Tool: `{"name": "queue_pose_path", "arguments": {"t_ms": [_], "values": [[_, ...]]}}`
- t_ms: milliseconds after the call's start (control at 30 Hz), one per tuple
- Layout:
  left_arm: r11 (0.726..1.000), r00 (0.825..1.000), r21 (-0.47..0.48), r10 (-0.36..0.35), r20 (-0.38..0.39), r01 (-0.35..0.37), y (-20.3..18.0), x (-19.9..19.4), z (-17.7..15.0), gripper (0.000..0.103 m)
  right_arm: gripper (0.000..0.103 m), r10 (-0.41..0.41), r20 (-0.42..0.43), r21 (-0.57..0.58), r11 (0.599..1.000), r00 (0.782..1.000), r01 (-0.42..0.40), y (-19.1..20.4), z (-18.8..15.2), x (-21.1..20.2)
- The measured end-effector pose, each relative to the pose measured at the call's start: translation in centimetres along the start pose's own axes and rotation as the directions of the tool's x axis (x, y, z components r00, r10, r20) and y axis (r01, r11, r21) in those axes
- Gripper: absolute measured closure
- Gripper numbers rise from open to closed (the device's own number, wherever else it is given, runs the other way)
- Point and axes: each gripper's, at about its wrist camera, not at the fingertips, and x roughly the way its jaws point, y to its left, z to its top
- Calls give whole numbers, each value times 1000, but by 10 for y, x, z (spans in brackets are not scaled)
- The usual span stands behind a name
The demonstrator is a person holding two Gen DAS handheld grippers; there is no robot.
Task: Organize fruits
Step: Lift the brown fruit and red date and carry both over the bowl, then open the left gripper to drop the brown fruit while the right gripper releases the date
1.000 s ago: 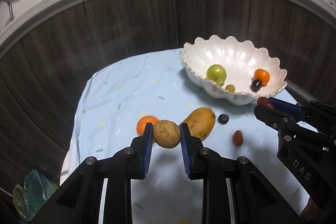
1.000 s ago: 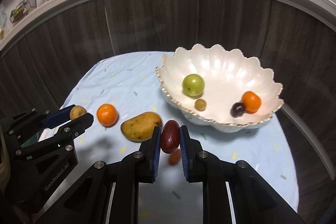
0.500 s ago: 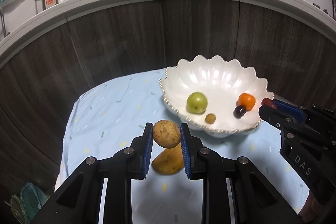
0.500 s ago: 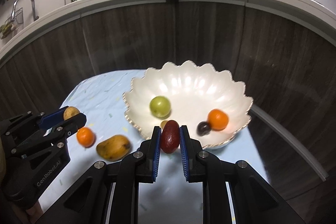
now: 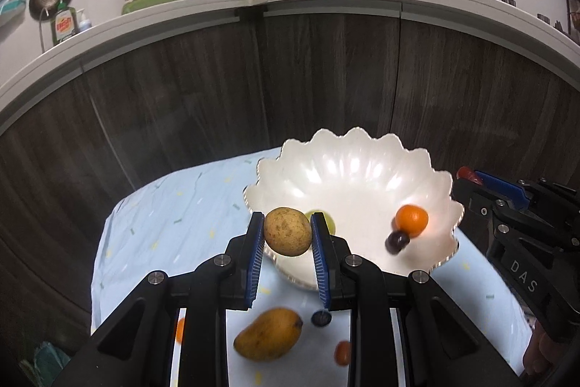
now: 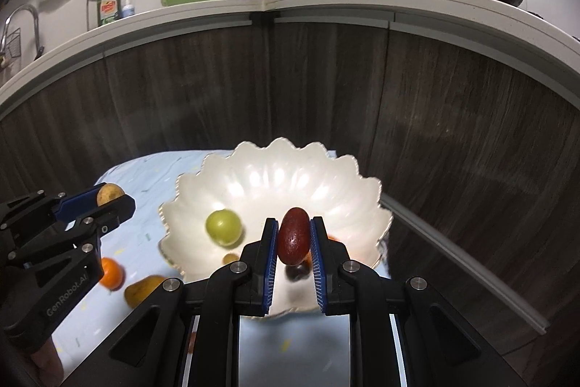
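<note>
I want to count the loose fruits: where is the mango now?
In the left wrist view the mango lies on the blue tablecloth, in front of the white bowl, next to a small dark berry.

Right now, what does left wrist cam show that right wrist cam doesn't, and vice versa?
Only left wrist: the small dark fruit and the small red fruit on the cloth near the mango, plus the orange in the bowl in clear view.

Only right wrist: the faucet at far left, the whole green fruit in the bowl, and the dark red fruit in full between the right claw pads.

Both: the white scalloped bowl, the mango, and the left claw shut on the brown speckled fruit.
</note>
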Motion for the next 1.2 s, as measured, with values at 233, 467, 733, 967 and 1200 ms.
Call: {"name": "queue_pose_path", "arguments": {"t_ms": [233,467,733,967,1200], "values": [[1000,1000,1,-19,-7,19,-2,19,19,77,84,-8,-1,7,1000,1000,8,-12,15,15],[1000,999,2,-13,-33,13,-4,46,29,77,84,-17,-5,17,1000,1000,18,-19,26,36],[1000,999,16,-6,-35,6,-7,71,40,77,84,-33,-19,28,999,999,33,-30,35,59],[1000,999,24,-9,-35,10,-10,93,50,77,84,-43,-45,44,998,998,45,-41,39,81],[1000,998,9,-11,-68,12,-7,119,57,77,84,-46,-97,60,997,994,52,-54,41,107]]}}
